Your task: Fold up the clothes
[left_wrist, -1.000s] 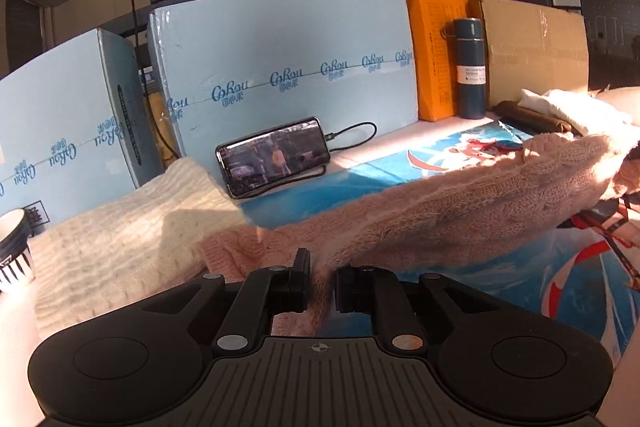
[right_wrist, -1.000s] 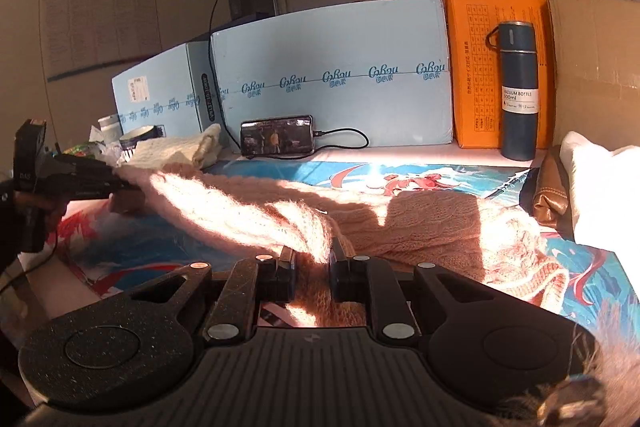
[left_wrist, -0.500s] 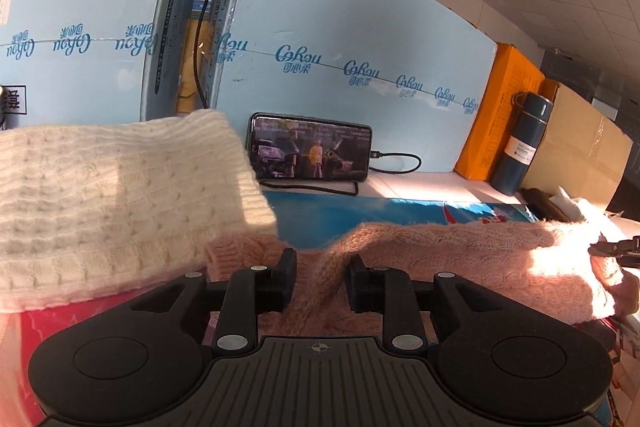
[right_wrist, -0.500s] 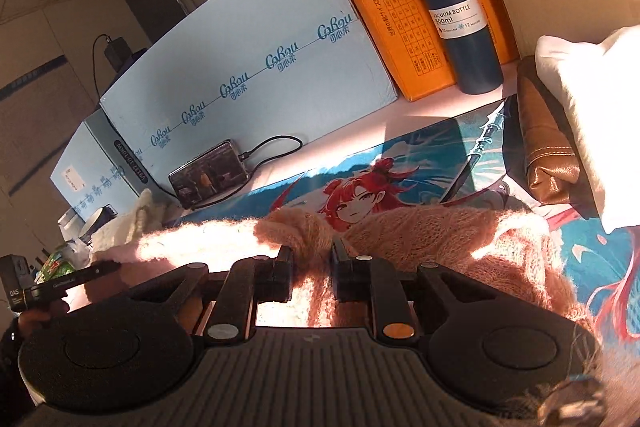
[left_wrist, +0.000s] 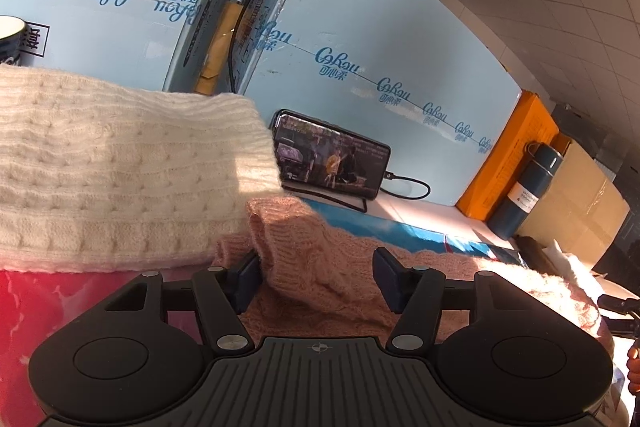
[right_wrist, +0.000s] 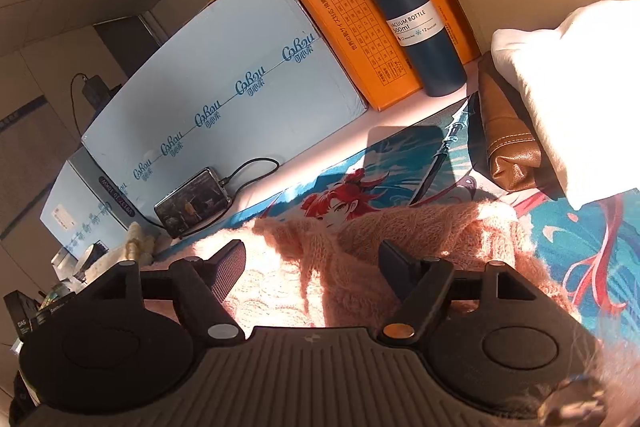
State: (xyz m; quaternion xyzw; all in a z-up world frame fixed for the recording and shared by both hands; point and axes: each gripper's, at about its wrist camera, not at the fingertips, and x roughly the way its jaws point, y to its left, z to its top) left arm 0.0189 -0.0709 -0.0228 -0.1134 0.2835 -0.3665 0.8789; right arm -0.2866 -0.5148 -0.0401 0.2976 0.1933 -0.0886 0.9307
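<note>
The left gripper [left_wrist: 316, 279] is opening, its jaws parted around a fold of the pink sweater [left_wrist: 320, 259] at lower centre, pads off the knit. The right gripper [right_wrist: 312, 267] is opening too, jaws wide over the same sweater [right_wrist: 360, 251], which lies on an anime-print mat [right_wrist: 580, 239]. A cream sweater [left_wrist: 120, 163] fills the left of the left-wrist view. Light blue boxes [left_wrist: 360, 39] carry a repeated blue brand logo. At upper right, a dark blue flask [right_wrist: 404, 15] reads "VACUUM BOTTLE 500ml".
</note>
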